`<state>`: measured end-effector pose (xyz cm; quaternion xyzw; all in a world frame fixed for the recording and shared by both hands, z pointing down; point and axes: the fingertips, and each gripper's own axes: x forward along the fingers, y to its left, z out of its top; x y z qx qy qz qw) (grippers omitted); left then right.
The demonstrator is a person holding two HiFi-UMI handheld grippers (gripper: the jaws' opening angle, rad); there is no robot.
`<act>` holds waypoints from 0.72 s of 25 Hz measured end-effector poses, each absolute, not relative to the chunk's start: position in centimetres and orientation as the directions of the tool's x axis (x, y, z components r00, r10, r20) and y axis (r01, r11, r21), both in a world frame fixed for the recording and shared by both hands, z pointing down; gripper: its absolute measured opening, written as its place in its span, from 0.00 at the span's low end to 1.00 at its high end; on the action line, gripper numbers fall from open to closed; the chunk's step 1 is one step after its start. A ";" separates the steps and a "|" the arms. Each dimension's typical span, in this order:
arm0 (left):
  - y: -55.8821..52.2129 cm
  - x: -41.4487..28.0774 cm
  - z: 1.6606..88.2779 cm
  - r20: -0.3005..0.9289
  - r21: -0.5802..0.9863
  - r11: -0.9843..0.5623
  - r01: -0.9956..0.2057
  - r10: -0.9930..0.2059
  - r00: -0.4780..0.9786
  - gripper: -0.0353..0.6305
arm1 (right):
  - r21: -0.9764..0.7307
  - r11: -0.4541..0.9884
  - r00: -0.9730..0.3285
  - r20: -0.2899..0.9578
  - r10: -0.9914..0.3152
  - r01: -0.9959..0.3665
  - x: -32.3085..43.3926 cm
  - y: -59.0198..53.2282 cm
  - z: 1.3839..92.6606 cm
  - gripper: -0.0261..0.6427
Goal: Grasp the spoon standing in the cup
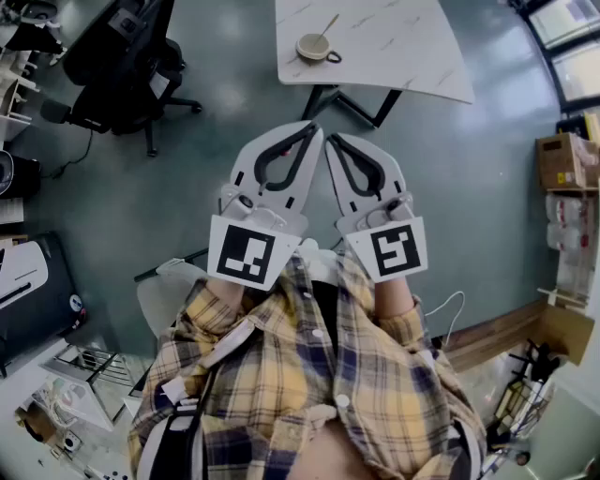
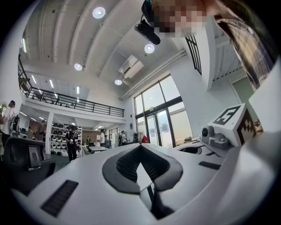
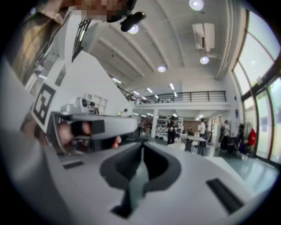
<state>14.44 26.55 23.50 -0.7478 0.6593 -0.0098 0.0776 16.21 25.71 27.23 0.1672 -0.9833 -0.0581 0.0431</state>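
Plaid shirt [image 1: 309, 375] closest, filling the lower part of the head view, well short of the table [image 1: 403, 37]. Just past the shirt, on the side toward the table, two marker cubes, one on the left gripper [image 1: 312, 133] and one on the right gripper [image 1: 330, 141]. Both grippers held side by side over bare floor, tips close to each other, aimed at the table yet stopping well apart from its near edge. Left gripper [image 2: 139, 148] closed tight, jaw tips pressed together, nothing between them. Right gripper [image 3: 141, 148] likewise drawn together at the tips, only a thin sliver of floor showing lower down between the jaws, nothing caught there. On the table, near its left edge, the cup [image 1: 314, 47], pale with a dark rim and a small handle on the side facing the table's middle. Inside the cup, the spoon [image 1: 328, 25], bowl end down and hidden, stem leaning out over the rim toward the table's far side. Untouched by either gripper, well apart from both. Left of the table, a black office chair [image 1: 127, 56]. Right of the table, a cardboard box [image 1: 562, 161], contents not visible.
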 end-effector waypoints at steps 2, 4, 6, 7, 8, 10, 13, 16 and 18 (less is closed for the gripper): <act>26.5 14.4 23.4 -0.090 -0.133 -0.119 -0.984 -0.987 0.131 0.08 | 0.127 0.937 -0.940 0.063 -0.336 -0.326 16.2 25.7 27.1 0.10; 26.5 14.2 23.4 -0.089 -0.131 -0.119 -0.984 -0.987 0.131 0.08 | 0.122 0.936 -0.939 0.057 -0.338 -0.330 16.1 25.6 27.0 0.10; 26.5 13.9 23.5 -0.089 -0.124 -0.118 -0.985 -0.988 0.129 0.08 | 0.115 0.935 -0.938 0.049 -0.342 -0.335 15.8 25.6 26.9 0.10; 26.5 13.6 23.5 -0.089 -0.123 -0.118 -0.985 -0.988 0.129 0.08 | 0.114 0.935 -0.938 0.047 -0.344 -0.337 15.6 25.5 26.9 0.10; 26.5 13.3 23.5 -0.089 -0.124 -0.118 -0.985 -0.988 0.130 0.08 | 0.114 0.934 -0.937 0.047 -0.346 -0.339 15.3 25.5 26.9 0.10; 26.6 12.8 23.6 -0.092 -0.125 -0.120 -0.985 -0.987 0.132 0.08 | 0.115 0.932 -0.936 0.044 -0.350 -0.344 14.9 25.5 26.9 0.10; 26.9 12.0 23.8 -0.096 -0.118 -0.123 -0.985 -0.986 0.134 0.08 | 0.117 0.928 -0.932 0.039 -0.360 -0.353 14.3 25.7 27.1 0.10; 27.2 11.4 24.1 -0.096 -0.116 -0.128 -0.985 -0.986 0.140 0.08 | 0.114 0.925 -0.929 0.042 -0.368 -0.361 13.8 25.9 27.4 0.10; 27.5 10.9 24.4 -0.095 -0.116 -0.127 -0.985 -0.986 0.138 0.08 | 0.116 0.926 -0.929 0.052 -0.366 -0.359 13.4 26.2 27.7 0.10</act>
